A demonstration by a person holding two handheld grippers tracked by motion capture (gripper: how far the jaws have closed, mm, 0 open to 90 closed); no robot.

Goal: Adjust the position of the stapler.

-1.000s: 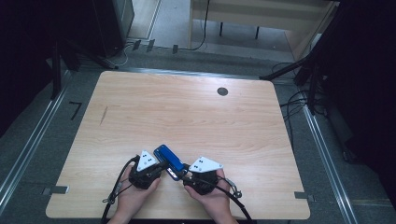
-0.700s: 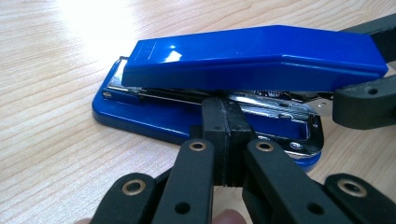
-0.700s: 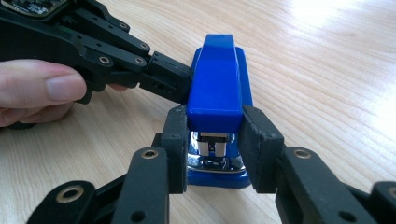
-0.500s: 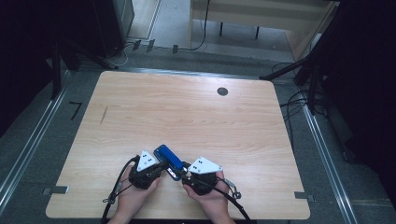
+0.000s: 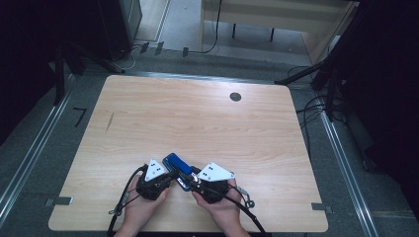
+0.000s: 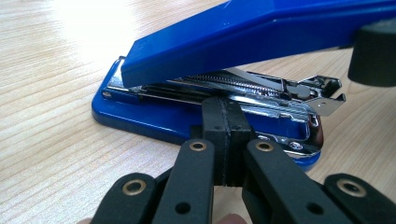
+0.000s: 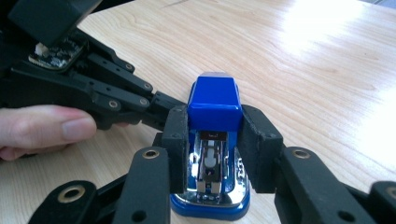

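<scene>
A dark round hole (image 5: pixel 235 97) is seen far off on the wooden surface (image 5: pixel 207 123). The blue stapler (image 7: pixel 214 105), lid raised, is gripped at its rear by the right tool (image 7: pixel 212 149). The left tool (image 6: pixel 223 135), jaws pressed together, is set against its side.

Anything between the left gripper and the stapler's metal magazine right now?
Nothing visible does. The left gripper, jaws closed together, sits right at the side of the blue stapler, under its raised top. The right gripper clamps that top at the hinge end.

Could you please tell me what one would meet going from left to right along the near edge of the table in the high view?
Left hand → left gripper → blue stapler → right gripper → right hand → bare table.
</scene>
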